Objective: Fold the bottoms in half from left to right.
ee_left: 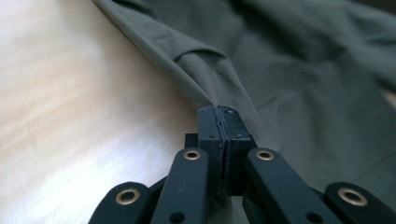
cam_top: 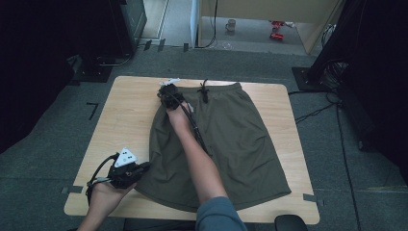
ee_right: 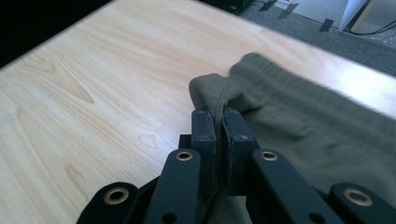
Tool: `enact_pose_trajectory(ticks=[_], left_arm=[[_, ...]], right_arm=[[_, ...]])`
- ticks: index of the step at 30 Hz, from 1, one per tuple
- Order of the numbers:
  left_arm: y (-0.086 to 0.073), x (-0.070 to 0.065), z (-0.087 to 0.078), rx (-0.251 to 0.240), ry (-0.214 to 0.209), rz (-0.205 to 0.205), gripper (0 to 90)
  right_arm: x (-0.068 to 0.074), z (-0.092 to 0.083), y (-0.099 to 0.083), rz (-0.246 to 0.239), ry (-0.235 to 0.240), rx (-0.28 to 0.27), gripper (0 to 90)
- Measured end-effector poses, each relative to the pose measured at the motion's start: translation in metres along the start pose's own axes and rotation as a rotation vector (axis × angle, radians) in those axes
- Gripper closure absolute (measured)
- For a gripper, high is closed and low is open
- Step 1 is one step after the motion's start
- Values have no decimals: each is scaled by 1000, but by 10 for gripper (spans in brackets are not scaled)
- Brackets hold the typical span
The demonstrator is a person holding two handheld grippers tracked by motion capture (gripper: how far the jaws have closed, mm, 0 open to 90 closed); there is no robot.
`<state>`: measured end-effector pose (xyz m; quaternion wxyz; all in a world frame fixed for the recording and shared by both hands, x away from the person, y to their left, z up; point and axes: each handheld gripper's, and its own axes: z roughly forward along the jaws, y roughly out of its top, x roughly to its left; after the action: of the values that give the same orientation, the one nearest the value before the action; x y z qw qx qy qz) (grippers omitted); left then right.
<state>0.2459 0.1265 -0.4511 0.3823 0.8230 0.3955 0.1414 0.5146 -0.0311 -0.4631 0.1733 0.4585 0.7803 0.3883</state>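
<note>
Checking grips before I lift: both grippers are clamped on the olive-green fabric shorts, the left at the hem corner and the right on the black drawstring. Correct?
Not quite. The right gripper is clamped on the waistband corner of the olive-green fabric shorts, not the black drawstring; the right gripper view shows it. The left gripper does grip the hem corner.

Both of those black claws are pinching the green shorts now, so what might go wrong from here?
1. The left gripper pinches only a thin fold at the hem of the olive-green fabric shorts; it may slip out when lifted.
2. The right gripper holds a bunched waistband corner, so a fold could come out crooked.
3. The black drawstring lies loose and may get trapped inside.
</note>
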Motion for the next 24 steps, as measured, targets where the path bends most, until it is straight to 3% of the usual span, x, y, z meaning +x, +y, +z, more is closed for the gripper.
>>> enact_pose_trajectory(ticks=[4,7,13,16,22,24], left_arm=[[19,-20,-1,-35,-14,63,898],[31,-33,8,-29,-37,100,898],[51,-61,34,-23,-90,159,898],[60,-76,47,-26,-114,195,898],[79,-104,63,-46,-134,275,894],[84,-111,72,-32,-137,298,893]], right_arm=[[-22,-24,2,24,13,-23,849],[-38,-39,1,37,12,-25,849],[-75,-72,-10,59,-28,-35,851],[-96,-87,-17,94,-39,-42,851],[-131,-114,-34,126,-87,-30,850],[-140,-120,-40,131,-104,-19,850]])
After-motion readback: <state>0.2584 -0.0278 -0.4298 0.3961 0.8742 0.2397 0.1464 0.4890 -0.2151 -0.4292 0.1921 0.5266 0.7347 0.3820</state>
